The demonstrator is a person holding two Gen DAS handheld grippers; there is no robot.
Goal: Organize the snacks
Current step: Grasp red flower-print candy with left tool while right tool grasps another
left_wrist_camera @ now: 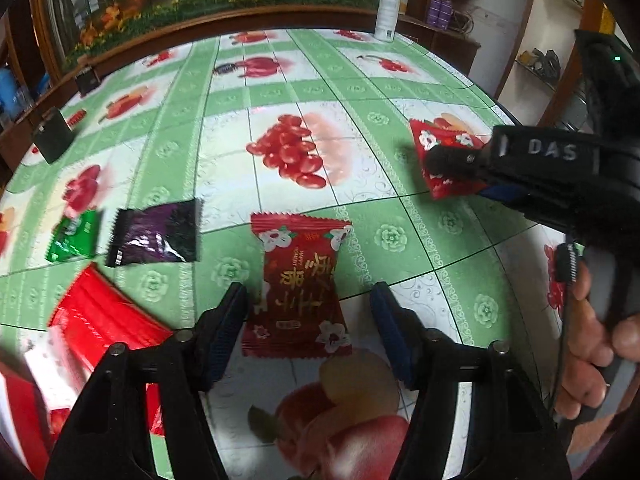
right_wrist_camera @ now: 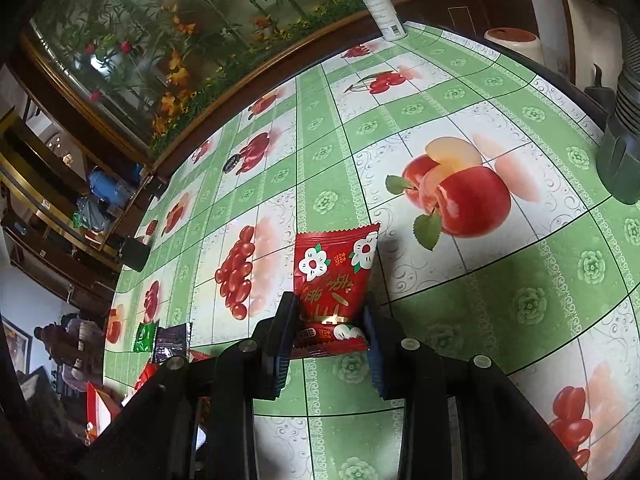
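R tool clamps red snack pkt above worktop; L tool spread wide around 2nd red pkt, lying flat.

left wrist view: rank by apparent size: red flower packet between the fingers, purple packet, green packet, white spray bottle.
1. red flower packet, largest, though nearest the camera
2. purple packet
3. green packet and white spray bottle: look alike; the bottle is far back and the packet blurred, so unranked.
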